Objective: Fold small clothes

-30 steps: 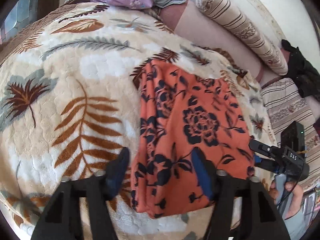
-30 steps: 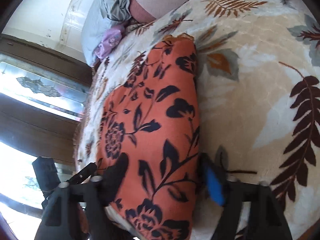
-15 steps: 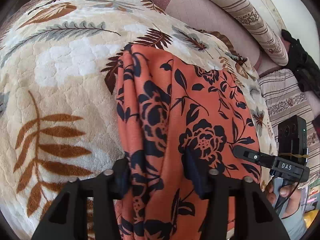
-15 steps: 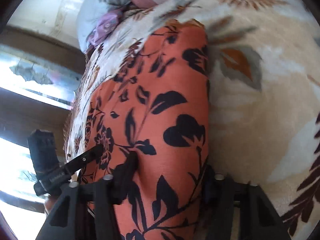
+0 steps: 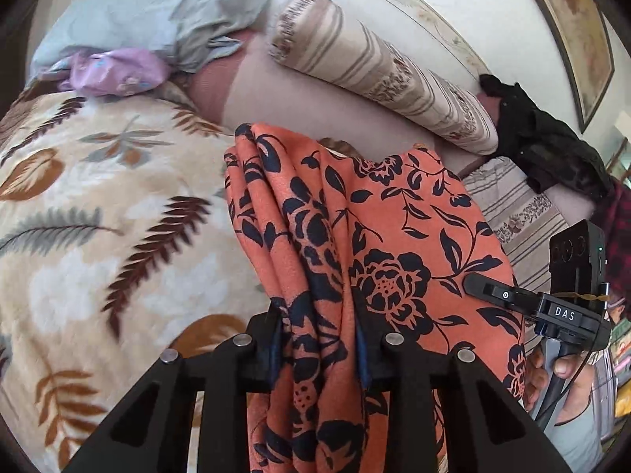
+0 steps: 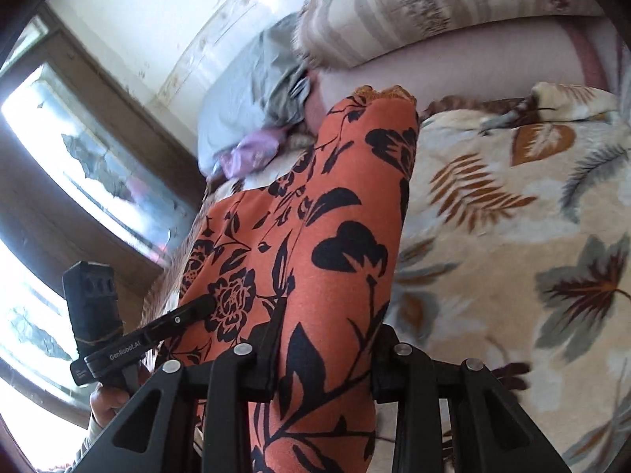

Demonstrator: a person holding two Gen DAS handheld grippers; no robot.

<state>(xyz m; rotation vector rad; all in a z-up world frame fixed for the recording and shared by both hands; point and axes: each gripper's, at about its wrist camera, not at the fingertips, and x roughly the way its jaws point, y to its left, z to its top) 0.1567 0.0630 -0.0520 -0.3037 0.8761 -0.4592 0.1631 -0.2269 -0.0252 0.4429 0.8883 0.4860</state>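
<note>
Since earlier frame, orange cloth (image 5: 378, 236) lifted off blanket (image 5: 98, 216); left gripper (image 5: 319, 339) pinching bunched near edge; right gripper (image 6: 323, 358) pinching other near corner; cloth hangs between my hands, far end trailing toward pillow (image 5: 378, 71); held up to carry fold over.

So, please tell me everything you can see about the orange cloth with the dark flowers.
The orange cloth is thin, soft-looking fabric printed with dark navy roses and leaves. It is bunched into long folds on its left side and smoother on the right. The left claw and the right claw are each shut on its near edge. Its far end shows a small scalloped trim. Under it lies the leaf-print blanket; whether the cloth touches it is unclear.
</note>
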